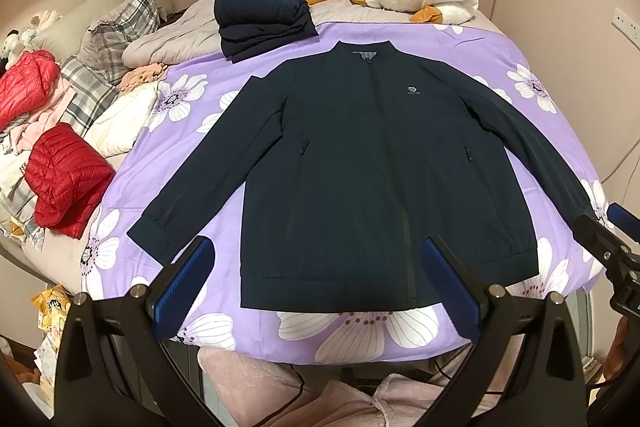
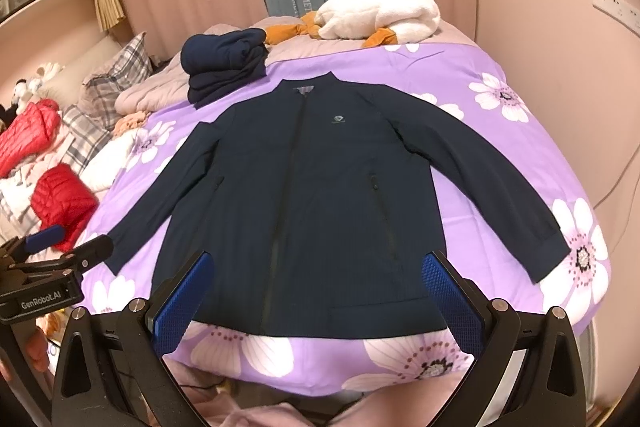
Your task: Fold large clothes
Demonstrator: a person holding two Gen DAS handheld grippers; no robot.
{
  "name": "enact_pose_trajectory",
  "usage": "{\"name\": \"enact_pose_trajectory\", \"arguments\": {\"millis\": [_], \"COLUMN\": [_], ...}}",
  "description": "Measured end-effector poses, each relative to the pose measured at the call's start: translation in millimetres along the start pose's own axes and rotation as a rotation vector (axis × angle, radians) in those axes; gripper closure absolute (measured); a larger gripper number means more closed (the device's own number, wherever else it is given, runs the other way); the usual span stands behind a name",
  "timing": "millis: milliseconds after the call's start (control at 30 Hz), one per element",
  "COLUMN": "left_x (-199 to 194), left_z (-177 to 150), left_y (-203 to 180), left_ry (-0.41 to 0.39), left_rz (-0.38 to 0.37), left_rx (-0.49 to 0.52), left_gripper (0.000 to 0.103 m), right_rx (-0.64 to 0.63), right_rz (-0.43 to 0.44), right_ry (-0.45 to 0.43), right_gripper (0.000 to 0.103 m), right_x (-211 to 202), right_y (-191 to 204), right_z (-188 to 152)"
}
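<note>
Left wrist view, my left claw [image 1: 320,283] spread wide, right claw [image 2: 320,291] likewise apart, smooth navy zip jacket [image 1: 360,163] flat, sleeves splayed, on lilac floral bedspread [image 1: 500,55].

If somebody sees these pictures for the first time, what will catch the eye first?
A navy jacket lies spread flat, zipped, in the middle of the purple flowered bedspread. Beyond its collar sits a folded navy pile; red puffer jackets lie left. Both hand-held grippers, left and right, hover open near the hem.
</note>
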State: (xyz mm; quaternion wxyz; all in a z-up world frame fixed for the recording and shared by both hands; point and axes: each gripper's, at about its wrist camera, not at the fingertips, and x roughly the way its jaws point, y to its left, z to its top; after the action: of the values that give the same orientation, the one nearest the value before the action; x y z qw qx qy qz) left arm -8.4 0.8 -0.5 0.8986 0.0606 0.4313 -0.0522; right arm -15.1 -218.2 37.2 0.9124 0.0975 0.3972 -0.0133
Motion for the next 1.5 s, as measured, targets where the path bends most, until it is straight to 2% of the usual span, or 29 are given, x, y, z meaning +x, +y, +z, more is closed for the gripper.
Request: {"name": "enact_pose_trajectory", "arguments": {"millis": [1500], "left_x": [2.5], "left_z": [1.3], "left_y": [2.7], "left_ry": [-0.003], "left_rz": [0.005], "left_rx": [-0.002], "left_gripper": [0.0], "right_rx": [0.002], "right_rz": [0.003], "right_ry": [0.006], "right_gripper": [0.0], "right_x": [2.3], "right_y": [-1.2], "right_z": [0.1]}}
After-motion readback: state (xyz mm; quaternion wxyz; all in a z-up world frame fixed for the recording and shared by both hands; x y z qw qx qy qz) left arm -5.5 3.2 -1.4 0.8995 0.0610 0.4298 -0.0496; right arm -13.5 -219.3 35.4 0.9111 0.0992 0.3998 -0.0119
